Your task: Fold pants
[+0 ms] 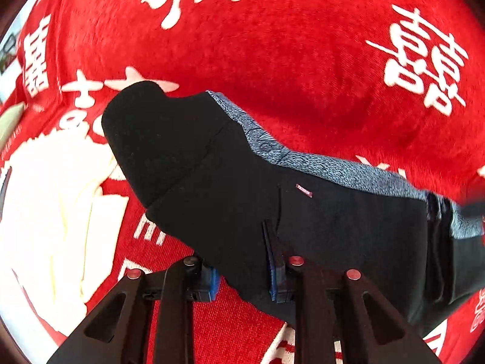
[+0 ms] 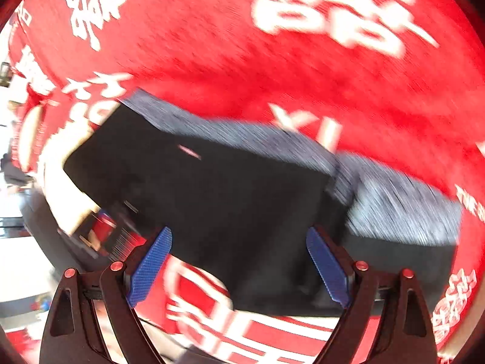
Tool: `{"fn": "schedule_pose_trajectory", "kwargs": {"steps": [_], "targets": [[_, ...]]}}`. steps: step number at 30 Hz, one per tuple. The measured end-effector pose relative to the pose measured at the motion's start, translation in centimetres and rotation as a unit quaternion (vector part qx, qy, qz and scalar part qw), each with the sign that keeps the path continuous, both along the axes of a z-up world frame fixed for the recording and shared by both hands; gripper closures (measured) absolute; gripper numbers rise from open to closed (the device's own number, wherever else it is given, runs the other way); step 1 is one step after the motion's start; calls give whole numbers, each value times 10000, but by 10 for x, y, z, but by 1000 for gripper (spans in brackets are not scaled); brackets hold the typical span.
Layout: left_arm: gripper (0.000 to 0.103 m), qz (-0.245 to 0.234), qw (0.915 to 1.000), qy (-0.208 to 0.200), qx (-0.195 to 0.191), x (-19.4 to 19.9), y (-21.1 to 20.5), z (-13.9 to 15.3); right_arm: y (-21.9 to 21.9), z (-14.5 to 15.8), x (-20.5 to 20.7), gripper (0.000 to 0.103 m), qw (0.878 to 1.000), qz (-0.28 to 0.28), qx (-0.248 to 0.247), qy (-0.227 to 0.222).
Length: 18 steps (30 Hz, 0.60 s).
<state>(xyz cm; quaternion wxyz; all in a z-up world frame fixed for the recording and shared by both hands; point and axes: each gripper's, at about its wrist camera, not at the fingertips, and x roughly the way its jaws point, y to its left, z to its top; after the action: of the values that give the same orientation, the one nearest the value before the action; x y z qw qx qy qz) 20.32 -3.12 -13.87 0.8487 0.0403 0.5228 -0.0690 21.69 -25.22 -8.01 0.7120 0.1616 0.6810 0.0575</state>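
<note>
Left wrist: left tool (image 1: 242, 273) pinching pants (image 1: 272, 197) edge (fold underway); right tool (image 2: 239, 268) spread over pants, next grab that edge.

pants (image 1: 333, 212): black; blue-grey speckled band (image 1: 348, 171) along upper edge; small red tag (image 1: 304, 190) on the black cloth
pants, right wrist view (image 2: 227, 197): black, same speckled grey-blue band, blurred
blanket (image 1: 288, 75): bright red plush; large white characters (image 1: 421, 60) printed across it
blanket, lower left: broad cream-white shape (image 1: 54, 212) on red; white stripes nearby
blanket, right wrist view (image 2: 272, 75): red with white characters, smeared by blur
left gripper (image 1: 242, 276): black frame, blue pads (image 1: 212, 285), dull red round studs
right gripper (image 2: 239, 268): black frame, blue cross-hatched pads (image 2: 150, 270), red round studs
</note>
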Motion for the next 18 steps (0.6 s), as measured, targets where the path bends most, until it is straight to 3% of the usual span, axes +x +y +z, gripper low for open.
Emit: {"fn": "schedule_pose_trajectory", "kwargs": {"steps": [5, 8, 14, 18], "targets": [[78, -83, 9999, -74, 90, -2, -4, 3, 57, 2, 71, 2, 9943, 569, 775, 461], [78, -178, 9996, -166, 162, -7, -8, 6, 107, -6, 106, 1, 9849, 1183, 908, 882], [78, -309, 9986, -337, 284, -16, -13, 15, 187, -30, 141, 1, 9671, 2073, 284, 1446], [78, -376, 9977, -431, 362, -20, -17, 21, 228, -48, 141, 1, 9463, 2744, -374, 1668]]}}
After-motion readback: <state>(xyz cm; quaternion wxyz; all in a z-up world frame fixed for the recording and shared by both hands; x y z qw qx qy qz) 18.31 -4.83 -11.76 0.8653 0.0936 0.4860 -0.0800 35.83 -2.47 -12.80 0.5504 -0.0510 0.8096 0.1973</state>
